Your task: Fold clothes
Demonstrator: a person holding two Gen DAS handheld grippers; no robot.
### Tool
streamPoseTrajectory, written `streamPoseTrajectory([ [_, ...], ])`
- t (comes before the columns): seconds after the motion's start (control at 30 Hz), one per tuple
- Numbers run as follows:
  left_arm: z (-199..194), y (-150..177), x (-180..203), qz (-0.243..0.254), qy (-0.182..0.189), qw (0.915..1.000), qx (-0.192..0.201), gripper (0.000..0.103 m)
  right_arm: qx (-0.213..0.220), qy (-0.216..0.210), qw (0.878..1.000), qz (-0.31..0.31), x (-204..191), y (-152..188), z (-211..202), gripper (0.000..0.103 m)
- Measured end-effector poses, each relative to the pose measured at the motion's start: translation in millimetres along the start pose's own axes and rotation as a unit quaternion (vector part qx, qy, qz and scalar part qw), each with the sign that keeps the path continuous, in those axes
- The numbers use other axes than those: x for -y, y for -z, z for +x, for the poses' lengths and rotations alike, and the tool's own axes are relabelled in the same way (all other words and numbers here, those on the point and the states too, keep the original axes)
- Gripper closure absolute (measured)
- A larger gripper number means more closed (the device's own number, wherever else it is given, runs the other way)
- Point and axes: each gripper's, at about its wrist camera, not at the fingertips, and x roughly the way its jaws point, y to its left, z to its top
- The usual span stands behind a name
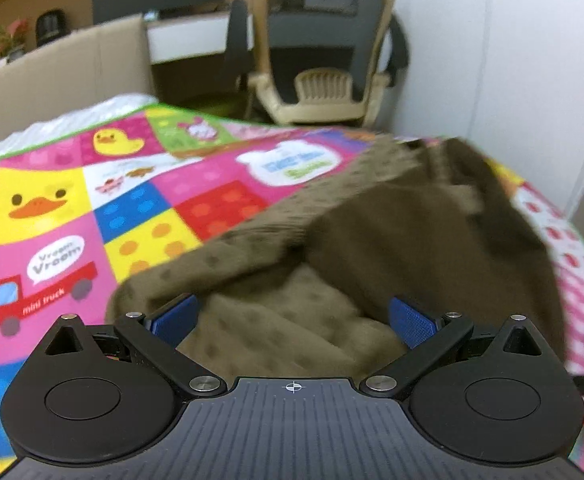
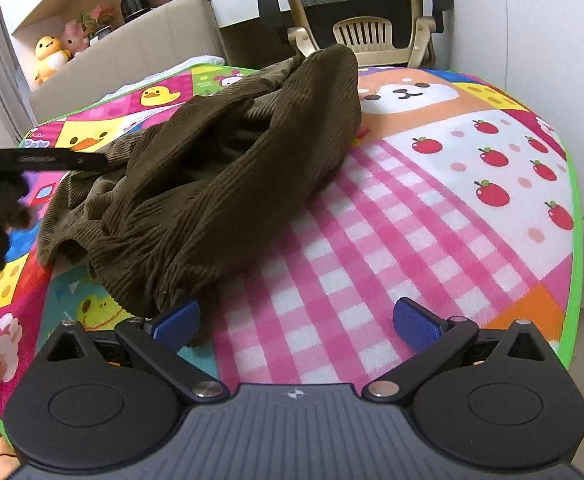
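Observation:
A brown corduroy garment (image 2: 220, 168) lies crumpled on a colourful cartoon play mat (image 2: 431, 208). In the left wrist view the garment (image 1: 351, 256) is blurred and fills the space between and beyond my open left gripper (image 1: 293, 320); its blue pads (image 1: 176, 314) are wide apart with cloth lying between them. My right gripper (image 2: 295, 322) is open over the pink checked part of the mat, its left pad (image 2: 178, 320) touching the garment's near hem. The left gripper (image 2: 40, 160) shows as a dark bar at the left edge of the right wrist view.
An office chair (image 1: 323, 48) stands beyond the mat's far edge. A beige headboard (image 2: 132, 48) with plush toys (image 2: 50, 58) is at the back left. A white wall (image 2: 531, 32) runs along the right. The mat's green edge (image 2: 577, 216) drops off at right.

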Motion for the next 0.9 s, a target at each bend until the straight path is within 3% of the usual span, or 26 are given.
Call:
streamPoseTrajectory([
  [0.17, 32.9, -6.4, -28.1, 0.062, -0.04, 0.9971, 0.017, 0.0, -0.035, 0.014, 0.998, -0.057, -12.1, -4.0, 3.6, 0.0],
  [0.23, 43.6, -5.9, -36.1, 0.08, -0.033, 0.9962, 0.006, 0.0, -0.04, -0.002, 0.997, -0.058, -10.4, -10.6, 1.8, 0.0],
  [0.3, 52.3, -2.1, -41.7, 0.087, -0.023, 0.9959, -0.007, 0.0, -0.008, -0.026, 0.999, -0.045, -5.6, -23.0, -8.7, 0.0],
  [0.43, 60.9, 8.2, -48.6, 0.102, -0.018, 0.9946, -0.008, 0.0, 0.064, -0.022, 0.997, -0.032, 1.6, -63.6, -22.4, 0.0],
  [0.63, 68.3, 9.3, -62.5, 0.074, 0.006, 0.997, -0.021, 0.0, 0.059, -0.01, 0.998, 0.021, 16.0, -103.2, 31.9, 0.001],
  [0.73, 68.0, 10.7, -63.7, 0.065, 0.002, 0.9978, -0.015, 0.0, 0.047, -0.002, 0.998, 0.029, 17.1, -107.1, 59.9, 0.01],
  [0.83, 63.8, 16.1, -53.3, 0.09, -0.02, 0.9957, 0.008, 0.0, 0.044, 0.001, 0.999, 0.017, 14.1, -104.6, 71.7, 0.016],
  [0.9, 60.6, 19.9, -44.1, 0.115, -0.03, 0.9926, 0.025, 0.008, 0.043, 0.004, 0.999, 0.002, 10.4, -105.1, 76.8, 0.024],
])
